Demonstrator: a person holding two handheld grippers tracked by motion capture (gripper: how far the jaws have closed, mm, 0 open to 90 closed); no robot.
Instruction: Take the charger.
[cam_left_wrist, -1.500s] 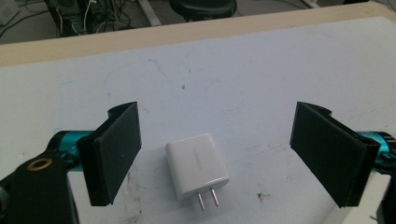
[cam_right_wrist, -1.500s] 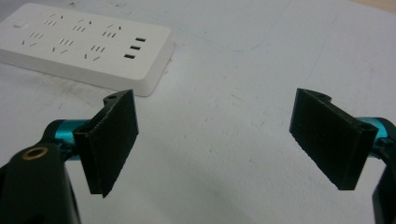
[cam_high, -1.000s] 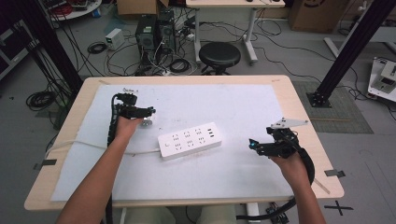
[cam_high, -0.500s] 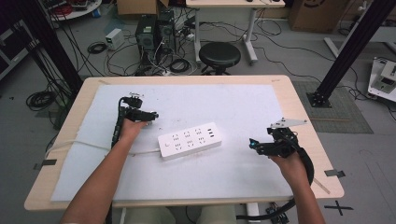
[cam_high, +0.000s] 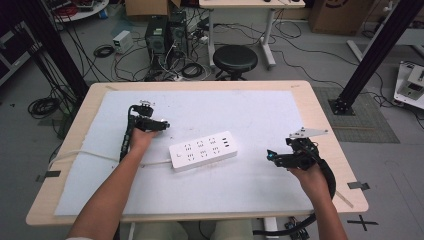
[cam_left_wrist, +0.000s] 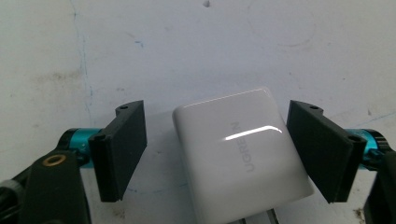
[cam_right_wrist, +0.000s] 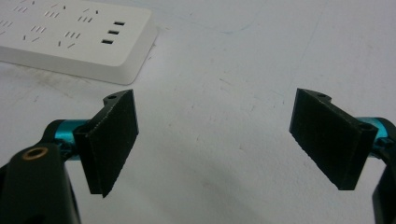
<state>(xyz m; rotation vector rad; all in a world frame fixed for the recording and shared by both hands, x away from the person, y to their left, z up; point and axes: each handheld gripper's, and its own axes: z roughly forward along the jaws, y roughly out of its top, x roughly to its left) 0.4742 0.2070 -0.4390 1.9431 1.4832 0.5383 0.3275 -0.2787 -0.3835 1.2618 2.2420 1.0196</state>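
A white UGREEN charger block (cam_left_wrist: 233, 154) lies on the white mat between the jaws of my left gripper (cam_left_wrist: 215, 140). The jaws have just been closing around it. The left pad (cam_left_wrist: 121, 149) still stands clear of it, and the right pad (cam_left_wrist: 322, 149) is almost at its edge. In the high view my left gripper (cam_high: 150, 125) sits left of a white power strip (cam_high: 202, 150). My right gripper (cam_high: 272, 157) rests right of the strip, open and with nothing between its jaws (cam_right_wrist: 217, 140). The power strip's end (cam_right_wrist: 70, 37) lies beyond its left jaw.
The strip's white cable (cam_high: 90, 155) runs left across the mat and off the wooden table's edge (cam_high: 325, 125). Behind the table stand a black stool (cam_high: 235, 59) and computer towers among floor cables. A black frame post (cam_high: 370, 55) rises at the right.
My left hand has edged a little toward the power strip. The right hand and the strip have kept still.
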